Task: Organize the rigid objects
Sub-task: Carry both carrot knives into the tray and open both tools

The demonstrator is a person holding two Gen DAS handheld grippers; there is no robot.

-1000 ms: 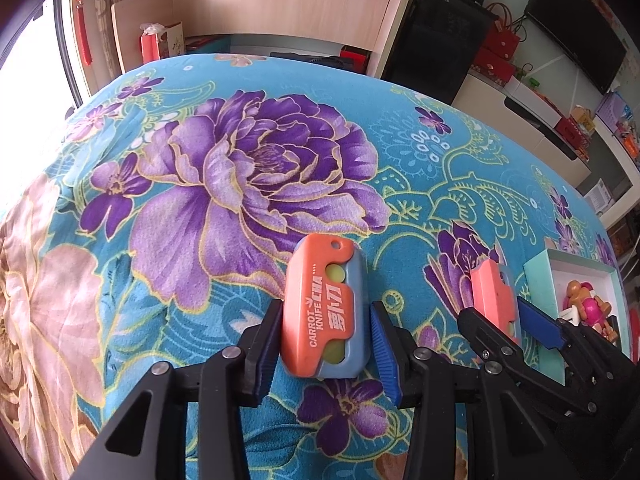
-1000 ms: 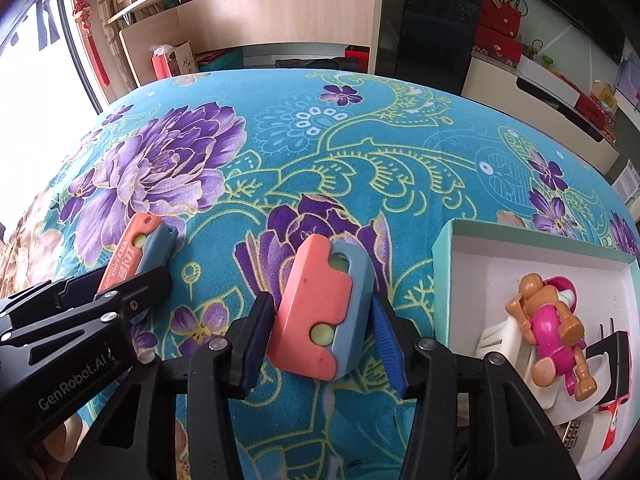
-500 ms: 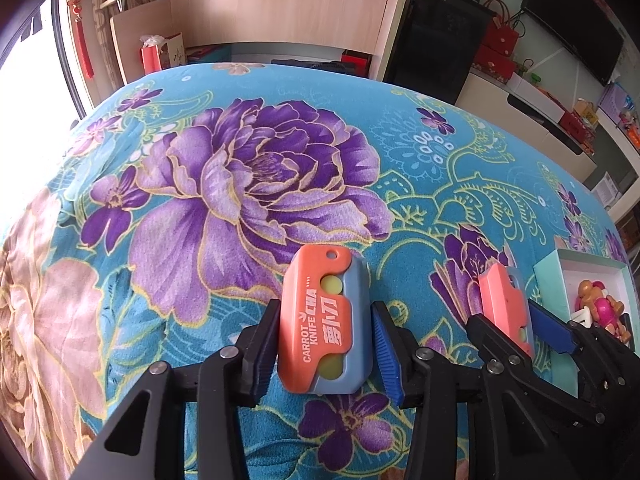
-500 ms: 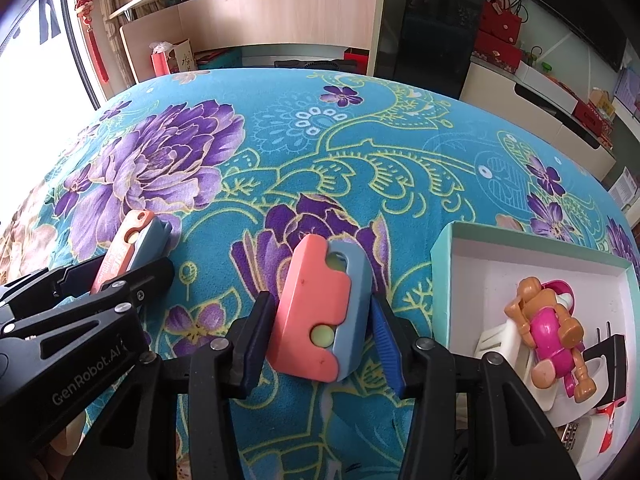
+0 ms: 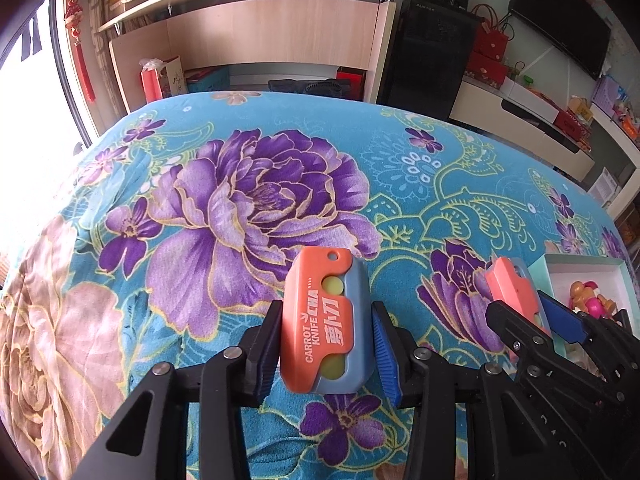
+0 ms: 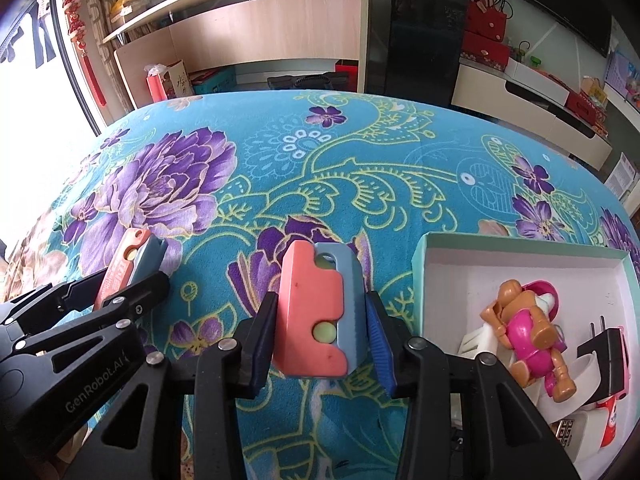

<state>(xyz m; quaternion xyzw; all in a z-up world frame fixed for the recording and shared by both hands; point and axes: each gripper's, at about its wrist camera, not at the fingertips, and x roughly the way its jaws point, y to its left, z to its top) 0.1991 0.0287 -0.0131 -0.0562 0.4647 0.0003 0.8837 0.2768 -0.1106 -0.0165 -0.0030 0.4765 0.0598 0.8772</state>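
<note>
An orange and blue "carrot knife" toy point(image 5: 320, 320) stands upright between the fingers of my left gripper point(image 5: 326, 312). The jaws are closing, and both pads press its sides. A second toy of the same kind, pink and blue point(image 6: 312, 308), sits in my right gripper point(image 6: 321, 304), whose jaws are also closing with the pads against its two sides. Both grippers point down at the teal flowered bedspread point(image 5: 400, 168), side by side. In the right wrist view the left gripper point(image 6: 116, 286) shows at the lower left with its toy point(image 6: 132, 252).
A shallow box with a pale green rim point(image 6: 420, 256) lies on the bedspread to the right of my right gripper. It holds a pink and brown dog figure point(image 6: 528, 328), a black plug point(image 6: 604, 344) and white pieces. Shelves and cabinets stand beyond the bed.
Both grippers have narrowed onto their toys; the gaps beside the pads are gone. The left toy has gone from tilted to upright between the fingers. Both views tipped up slightly.
</note>
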